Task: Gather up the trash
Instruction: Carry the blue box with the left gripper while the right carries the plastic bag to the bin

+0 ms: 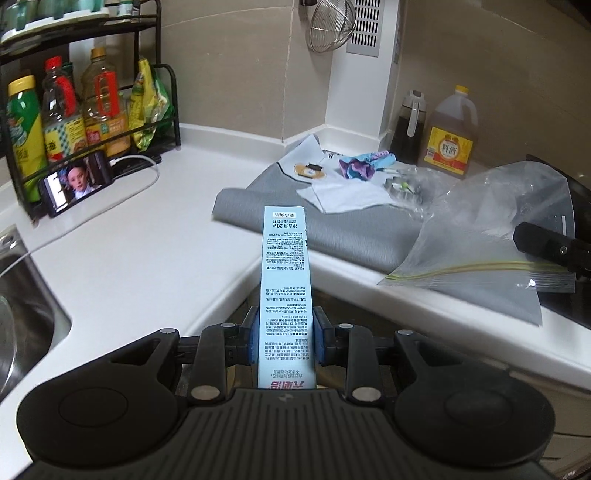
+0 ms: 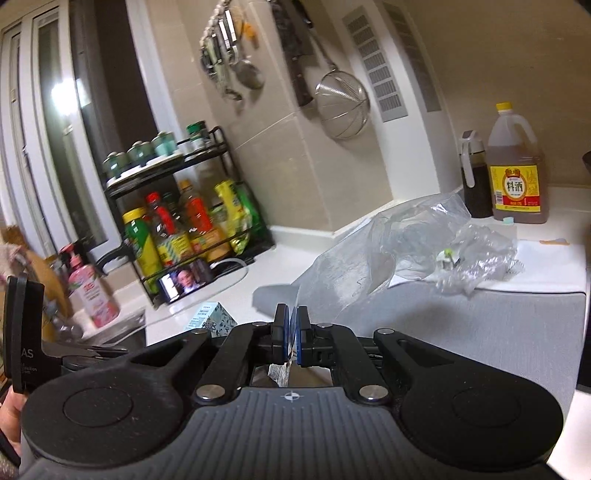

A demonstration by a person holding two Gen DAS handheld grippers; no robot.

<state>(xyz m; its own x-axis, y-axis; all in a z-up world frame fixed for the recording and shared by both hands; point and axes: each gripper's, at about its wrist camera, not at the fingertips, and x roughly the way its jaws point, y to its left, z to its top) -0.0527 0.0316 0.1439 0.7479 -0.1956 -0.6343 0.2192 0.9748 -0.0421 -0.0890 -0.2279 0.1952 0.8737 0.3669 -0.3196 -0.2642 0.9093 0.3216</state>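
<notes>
My left gripper [image 1: 284,332] is shut on a long light-blue carton [image 1: 284,280], which sticks out forward between the blue pads over the white counter's corner. My right gripper [image 2: 291,321] is shut on the edge of a clear zip bag [image 2: 369,254]. In the left wrist view the same bag [image 1: 480,236] hangs at the right, pinched by one of the right gripper's black fingers [image 1: 543,245]. On the grey mat [image 1: 332,229] lie a purple wrapper [image 1: 364,164], white paper [image 1: 347,195] and crumpled clear plastic [image 1: 406,188]. In the right wrist view the carton's end [image 2: 214,317] shows at lower left.
A black rack of bottles [image 1: 74,110] and a lit phone [image 1: 74,184] stand at the back left, with a steel sink [image 1: 22,306] at the left edge. A cooking-wine jug [image 1: 450,136] and a dark oil bottle [image 1: 408,129] stand at the back right. A strainer [image 1: 332,26] hangs on the wall.
</notes>
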